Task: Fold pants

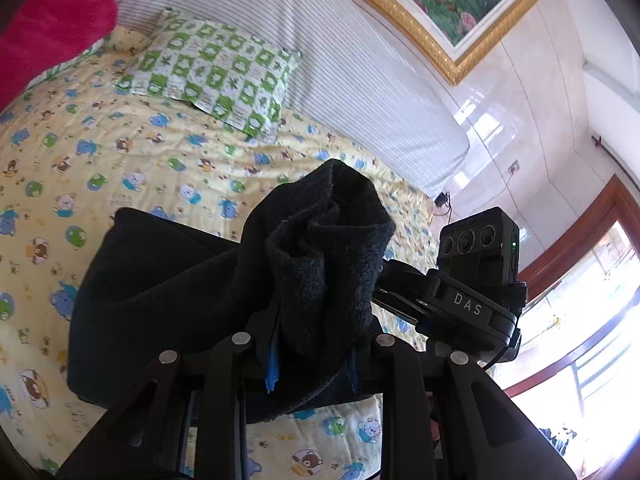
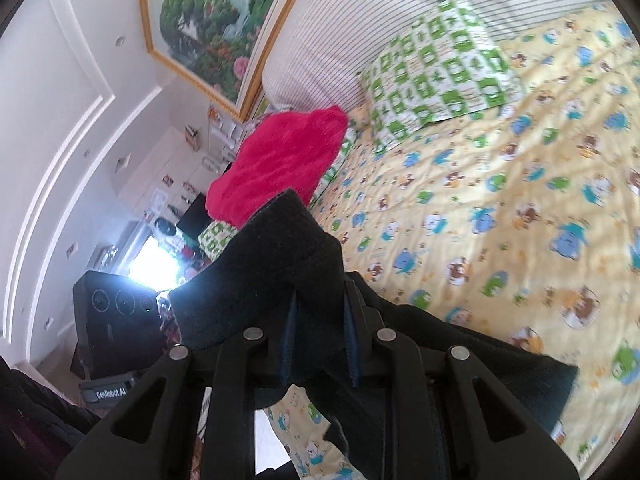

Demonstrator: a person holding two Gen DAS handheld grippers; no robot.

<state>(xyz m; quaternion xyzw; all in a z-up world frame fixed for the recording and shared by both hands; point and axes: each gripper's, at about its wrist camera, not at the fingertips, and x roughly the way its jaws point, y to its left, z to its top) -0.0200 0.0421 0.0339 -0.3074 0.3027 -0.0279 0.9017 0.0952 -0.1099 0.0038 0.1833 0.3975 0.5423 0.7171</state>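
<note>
Dark, fleecy pants [image 1: 168, 300] are lifted over a bed with a yellow cartoon-print sheet [image 1: 80, 152]. In the left wrist view my left gripper [image 1: 316, 344] is shut on a bunched end of the fabric, which rises in a lump above the fingers and trails down to the left. The right gripper's body [image 1: 476, 288] shows just to the right of it. In the right wrist view my right gripper [image 2: 320, 344] is shut on another thick fold of the pants [image 2: 276, 272]; more of the cloth lies on the sheet at the lower right. The left gripper's body [image 2: 116, 320] sits close on the left.
A green-and-white checked pillow [image 1: 212, 76] and a striped headboard cushion [image 1: 340, 56] lie at the head of the bed. A bright pink blanket [image 2: 284, 160] is piled at one bed corner. A gold-framed painting [image 1: 452, 4] hangs on the wall; a bright window [image 1: 580, 320] is nearby.
</note>
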